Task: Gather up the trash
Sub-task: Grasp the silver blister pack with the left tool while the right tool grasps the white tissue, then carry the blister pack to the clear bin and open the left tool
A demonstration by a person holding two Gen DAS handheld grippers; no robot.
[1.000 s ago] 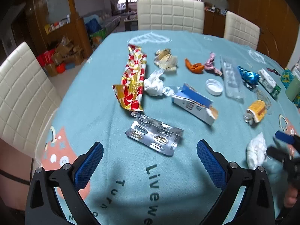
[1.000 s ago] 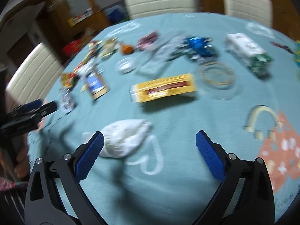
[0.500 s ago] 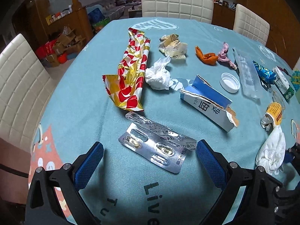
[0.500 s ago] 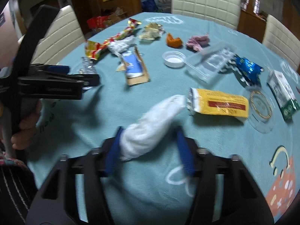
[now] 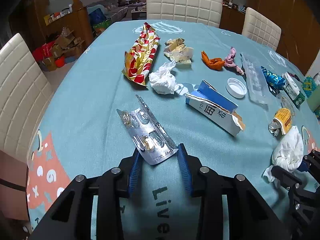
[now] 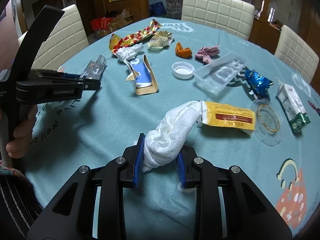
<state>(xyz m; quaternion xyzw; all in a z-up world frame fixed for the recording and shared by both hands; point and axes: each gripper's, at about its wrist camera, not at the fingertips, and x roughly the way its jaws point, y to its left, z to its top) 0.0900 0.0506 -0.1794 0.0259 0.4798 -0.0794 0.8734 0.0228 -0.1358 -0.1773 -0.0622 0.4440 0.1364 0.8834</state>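
Observation:
A silver blister pack lies tilted on the teal tablecloth, its near end raised. My left gripper has its jaws closing, and both blue pads press on that near end. From the right wrist view the left gripper shows side-on at the left with the blister pack in it. My right gripper is closing too, and its pads squeeze a long crumpled white tissue. That tissue also appears at the right edge of the left wrist view.
More litter lies beyond: a red-gold wrapper, a second tissue wad, a torn blue-white carton, a white cap, a clear tray, a yellow packet. White chairs ring the table.
Both grippers went from wide open to clamped. The left came up to the blister pack and took its near end; the right closed on the white tissue.

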